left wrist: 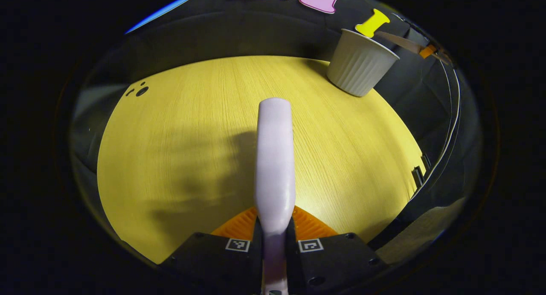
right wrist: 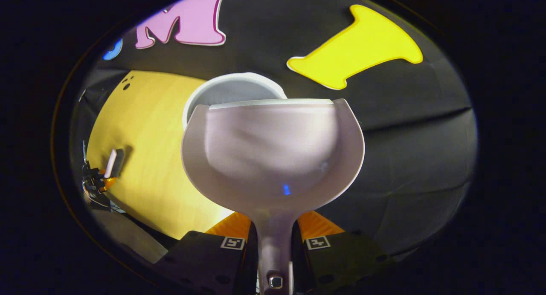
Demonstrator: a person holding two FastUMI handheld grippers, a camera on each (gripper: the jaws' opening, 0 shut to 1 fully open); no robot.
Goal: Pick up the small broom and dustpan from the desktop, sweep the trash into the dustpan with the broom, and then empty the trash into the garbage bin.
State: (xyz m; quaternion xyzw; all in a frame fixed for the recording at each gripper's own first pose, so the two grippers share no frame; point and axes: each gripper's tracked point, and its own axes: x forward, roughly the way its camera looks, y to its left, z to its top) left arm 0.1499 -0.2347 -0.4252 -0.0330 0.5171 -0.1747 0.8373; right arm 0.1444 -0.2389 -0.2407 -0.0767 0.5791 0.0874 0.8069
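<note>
My left gripper (left wrist: 275, 224) is shut on the pale lilac broom (left wrist: 275, 158), which points forward above the yellow wooden table (left wrist: 179, 137). The white ribbed garbage bin (left wrist: 360, 62) stands at the table's far right corner. My right gripper (right wrist: 275, 227) is shut on the handle of the pale lilac dustpan (right wrist: 273, 150). The pan is held up right in front of the bin's rim (right wrist: 230, 88), its front lip toward the bin. Its inside looks blurred and I cannot make out any trash in it. Far left, over the table (right wrist: 145, 158), the left gripper (right wrist: 96, 182) holds the broom (right wrist: 112, 163).
Small dark holes (left wrist: 140, 90) mark the table's far left corner. The table's right edge runs close by the bin, with cables (left wrist: 452, 116) and black cloth beyond it. The booth's black wall stands right behind the bin.
</note>
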